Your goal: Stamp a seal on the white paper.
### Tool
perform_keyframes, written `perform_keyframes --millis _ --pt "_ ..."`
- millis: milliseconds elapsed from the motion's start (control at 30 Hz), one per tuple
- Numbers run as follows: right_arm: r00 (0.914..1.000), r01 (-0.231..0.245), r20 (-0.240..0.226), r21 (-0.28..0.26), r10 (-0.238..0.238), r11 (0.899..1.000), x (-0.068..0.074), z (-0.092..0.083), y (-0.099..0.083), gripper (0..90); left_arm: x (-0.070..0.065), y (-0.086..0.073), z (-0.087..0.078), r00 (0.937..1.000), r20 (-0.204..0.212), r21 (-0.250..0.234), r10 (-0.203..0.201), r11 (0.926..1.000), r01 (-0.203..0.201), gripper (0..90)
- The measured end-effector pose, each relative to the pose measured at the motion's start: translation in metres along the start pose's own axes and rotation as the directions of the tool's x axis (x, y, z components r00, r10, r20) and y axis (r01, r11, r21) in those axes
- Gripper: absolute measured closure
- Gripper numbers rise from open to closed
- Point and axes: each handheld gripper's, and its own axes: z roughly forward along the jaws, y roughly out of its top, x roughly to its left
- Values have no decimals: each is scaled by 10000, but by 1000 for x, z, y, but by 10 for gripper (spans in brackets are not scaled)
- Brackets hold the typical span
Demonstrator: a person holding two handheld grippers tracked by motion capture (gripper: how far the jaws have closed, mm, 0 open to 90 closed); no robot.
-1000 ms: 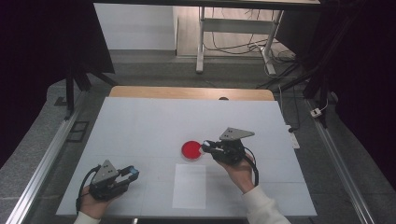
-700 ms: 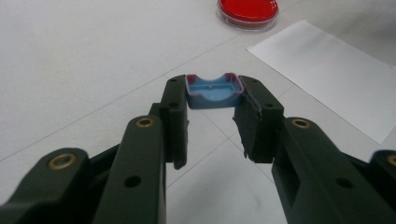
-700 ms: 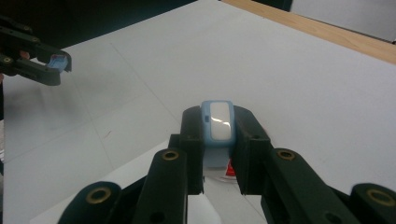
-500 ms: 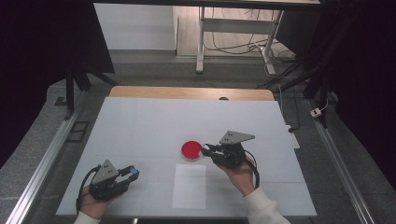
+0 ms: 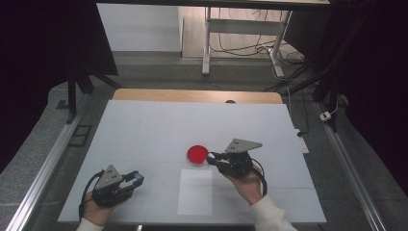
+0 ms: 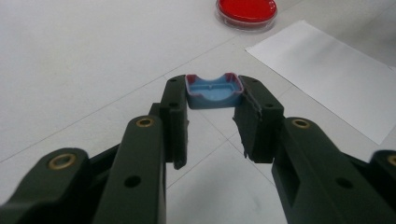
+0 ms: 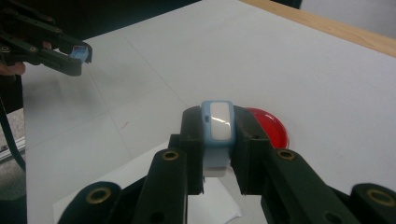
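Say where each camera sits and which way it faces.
High view: above the table's near side, looking forward and down; both forearms show.
Left gripper view: on the left gripper, over its blue piece.
Right gripper view: on the right gripper, over its white-faced piece.
Shared: the red dish.

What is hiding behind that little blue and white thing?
Behind the blue-white piece in the right hand-held gripper sits a red dish. The jaws cover most of it, so what's inside can't be seen.
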Motion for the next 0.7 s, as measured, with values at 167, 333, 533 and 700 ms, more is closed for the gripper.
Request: perform_keyframes --millis 167,333,533,700 --pt "10000 27 19 85 -27 10000 4 -2 -2 752 0 0 0 10000 -6 12 11 10000 -11 651" --pt "10000 20 -47 83 -19 10000 6 -4 -4 752 0 0 0 10000 2 15 14 10000 -14 650" --pt "9996 127 -249 170 -123 9998 12 -8 -6 752 -1 0 0 10000 7 -7 9 10000 -9 650" --pt "9986 302 -453 272 -290 9992 18 -7 -8 752 -1 0 0 10000 19 -3 25 10000 -24 651"
